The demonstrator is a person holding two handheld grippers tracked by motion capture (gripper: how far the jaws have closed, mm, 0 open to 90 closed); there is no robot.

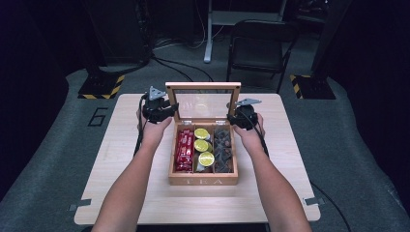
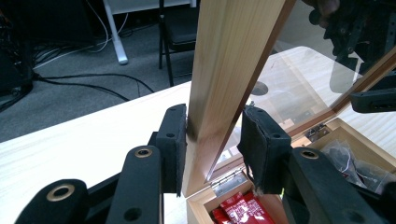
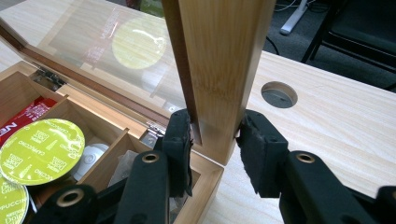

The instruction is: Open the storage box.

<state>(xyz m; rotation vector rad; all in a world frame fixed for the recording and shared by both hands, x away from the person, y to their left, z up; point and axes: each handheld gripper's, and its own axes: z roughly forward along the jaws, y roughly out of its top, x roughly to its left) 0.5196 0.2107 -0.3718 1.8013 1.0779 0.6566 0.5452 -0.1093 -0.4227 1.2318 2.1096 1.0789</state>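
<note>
A wooden tea box (image 1: 203,181) stands in the middle of the table with its glass lid (image 1: 203,104) upright. Inside lie red packets (image 1: 184,150), lime-green capsules (image 1: 203,145) and dark sachets (image 1: 223,150). My left gripper (image 1: 167,110) is shut on the lid's left side rail (image 2: 233,56), with its pads (image 2: 173,140) on both faces of the wood, just above the hinge. My right gripper (image 1: 235,117) is shut on the right side rail (image 3: 219,46), low down near the box's back corner. A hand holds each gripper.
The light wooden table (image 1: 121,193) has bare room on both sides of the box and in front of it. A round cable hole (image 3: 279,94) sits behind the box on the right. A black folding chair (image 1: 258,43) and floor cables (image 1: 179,65) lie beyond the far edge.
</note>
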